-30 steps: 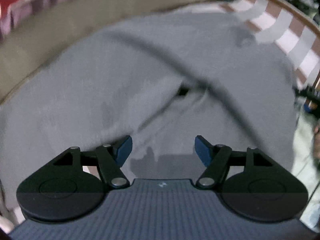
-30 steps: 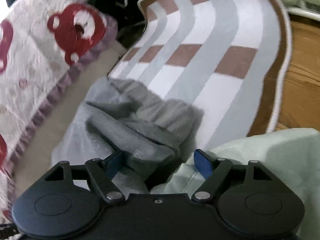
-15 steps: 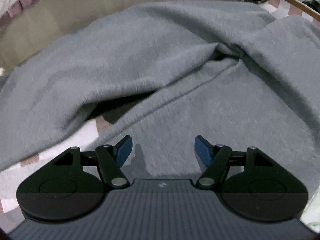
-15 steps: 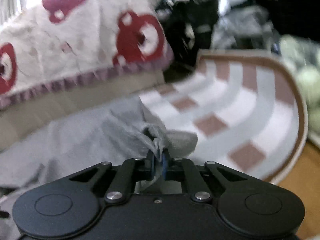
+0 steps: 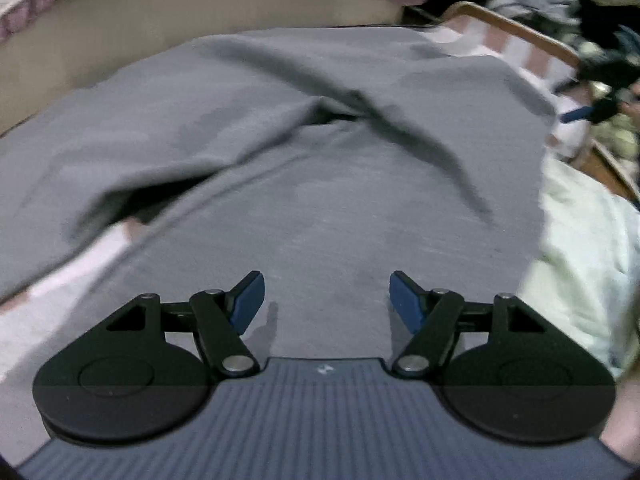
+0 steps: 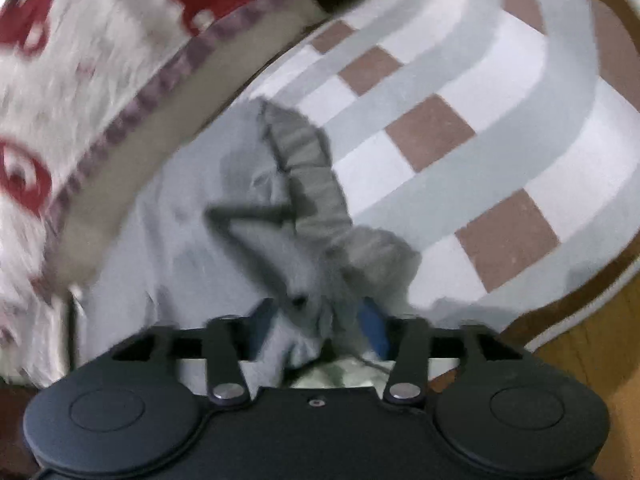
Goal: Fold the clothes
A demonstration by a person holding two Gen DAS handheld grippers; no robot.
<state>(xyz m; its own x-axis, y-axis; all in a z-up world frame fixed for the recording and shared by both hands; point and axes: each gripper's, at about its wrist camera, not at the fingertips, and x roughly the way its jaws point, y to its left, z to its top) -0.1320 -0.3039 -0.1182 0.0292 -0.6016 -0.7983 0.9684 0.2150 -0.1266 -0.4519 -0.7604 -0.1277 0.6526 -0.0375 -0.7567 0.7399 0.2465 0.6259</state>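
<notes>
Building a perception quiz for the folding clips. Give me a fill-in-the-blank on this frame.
1. The left claw hovers over the garment with its jaws ___.
2. The garment's colour is ___.
3. Bunched cloth sits ___ the fingers of the right claw.
4. The rug shows gray stripes and ___ squares.

Missing words: open; gray; between; brown.

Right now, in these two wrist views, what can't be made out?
- Left wrist view: the grey knit garment is motion-blurred, so its type is unclear; the open left hand-held gripper body cuts off its near edge.
- Right wrist view: bunched grey cloth covers the right hand-held gripper fingertips, so its grip is unclear.
- The red-patterned white blanket is smeared.
</notes>
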